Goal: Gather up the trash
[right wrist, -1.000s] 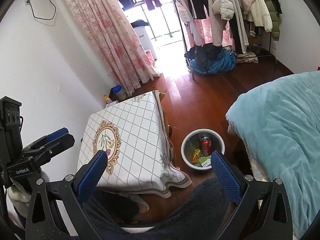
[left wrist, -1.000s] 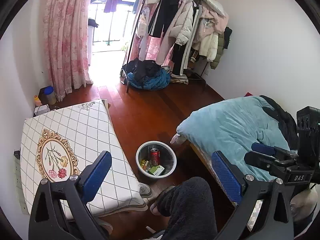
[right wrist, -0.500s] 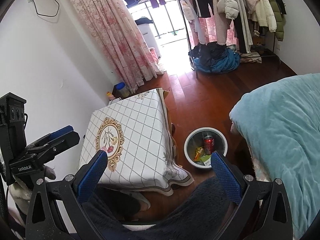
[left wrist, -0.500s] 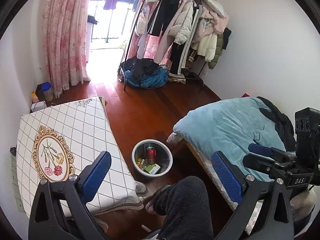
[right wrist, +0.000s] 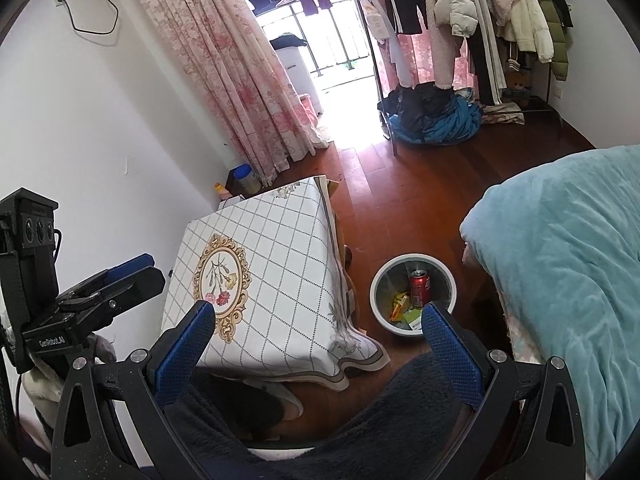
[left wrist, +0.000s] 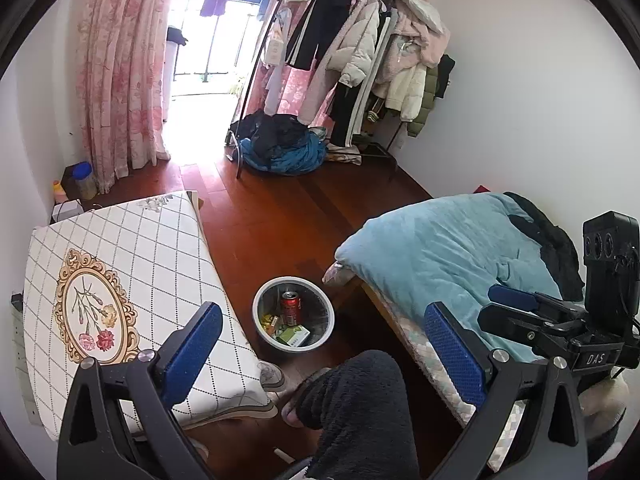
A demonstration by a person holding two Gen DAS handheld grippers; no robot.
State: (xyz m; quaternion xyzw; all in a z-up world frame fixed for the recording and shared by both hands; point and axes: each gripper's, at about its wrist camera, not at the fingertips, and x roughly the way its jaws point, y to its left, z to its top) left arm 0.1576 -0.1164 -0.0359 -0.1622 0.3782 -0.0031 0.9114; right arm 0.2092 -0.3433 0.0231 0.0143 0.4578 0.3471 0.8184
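A round white trash bin [left wrist: 259, 320] stands on the wooden floor between the table and the bed; it also shows in the right wrist view [right wrist: 376, 300]. Inside it stand a red drink can [left wrist: 290, 307] [right wrist: 420, 289], a green carton [left wrist: 294, 335] and yellow wrappers [right wrist: 399, 304]. My left gripper [left wrist: 323, 344] is open and empty, held high above the floor. My right gripper [right wrist: 318, 344] is open and empty, also held high. Each gripper shows in the other's view, the right one [left wrist: 520, 312] over the bed, the left one [right wrist: 120, 280] by the wall.
A low table with a white checked cloth [left wrist: 120, 264] [right wrist: 264, 264] is on the left. A bed with a teal blanket [left wrist: 448, 252] [right wrist: 560, 264] is on the right. A clothes rack [left wrist: 360, 60] and a clothes pile [left wrist: 280, 148] stand at the back. My knee in dark fleece [left wrist: 360, 412] is below.
Both views have shifted slightly: the left gripper drifted a little, so the bin and table slid left in its view. The right gripper rose slightly. Both stay open and empty.
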